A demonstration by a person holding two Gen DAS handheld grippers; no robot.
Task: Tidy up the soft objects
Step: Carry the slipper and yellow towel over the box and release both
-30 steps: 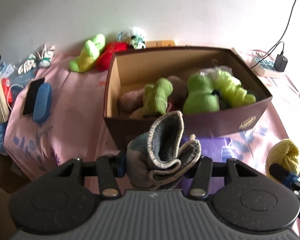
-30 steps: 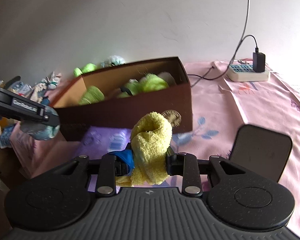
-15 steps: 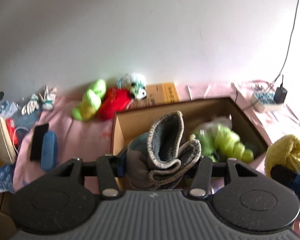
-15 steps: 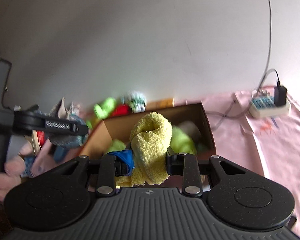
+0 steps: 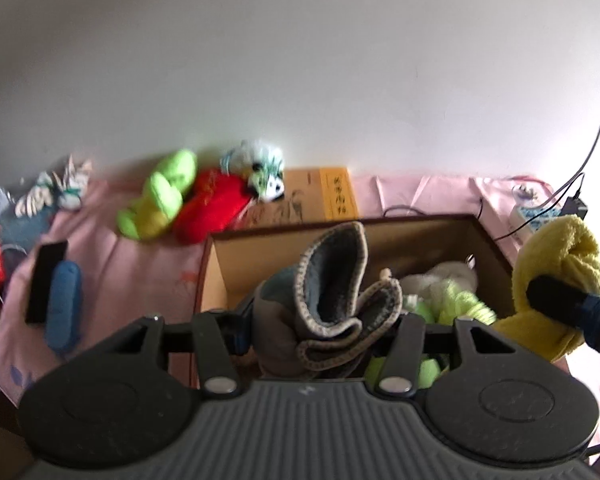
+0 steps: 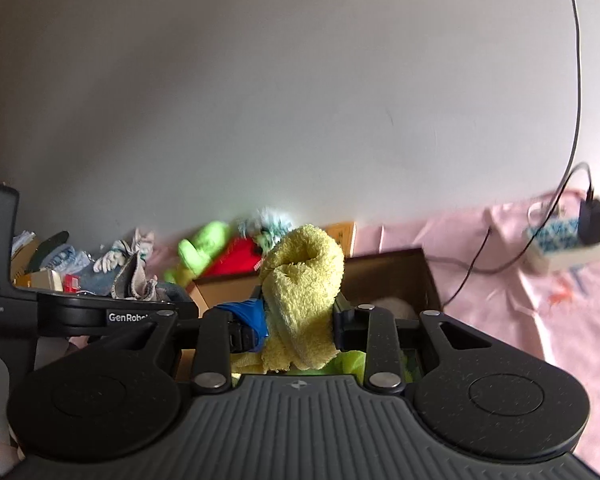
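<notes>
The pink floral cloth (image 5: 140, 248) covers the whole surface in front of me, running back to the white wall (image 5: 300, 60). On it sits the brown cardboard box (image 5: 216, 264), open at the top, with lime green and pale plush pieces (image 5: 456, 300) piled in its right part.

My left gripper (image 5: 324, 320) is clenched on a folded grey knitted sock (image 5: 332, 288); its open cuff stands upright between the jaws, and it hangs over the near left part of the box. My right gripper (image 6: 300, 320) is clamped on a rolled yellow terry sock (image 6: 304, 280), with something blue (image 6: 248, 314) caught against the left finger. From my left camera that yellow sock (image 5: 556, 264) shows at the right edge of the box, above its rim, with one dark finger (image 5: 564, 304) of the right gripper across it.

Behind the box, against the wall, lie a lime green plush toy (image 5: 160, 196), a red plush piece (image 5: 212, 208) touching it, and a white and teal fluffy toy (image 5: 260, 168) just beside the red one. An orange book (image 5: 336, 196) with printed characters lies flat between those toys and the box. At the left are a blue case (image 5: 62, 308) beside a black flat object (image 5: 46, 280), and a white and green pair of socks (image 5: 56, 192) farther back. A white power strip (image 6: 564, 244) with a black charger (image 6: 592, 216) plugged in sits at the far right, its cable (image 6: 576, 80) climbing the wall.
</notes>
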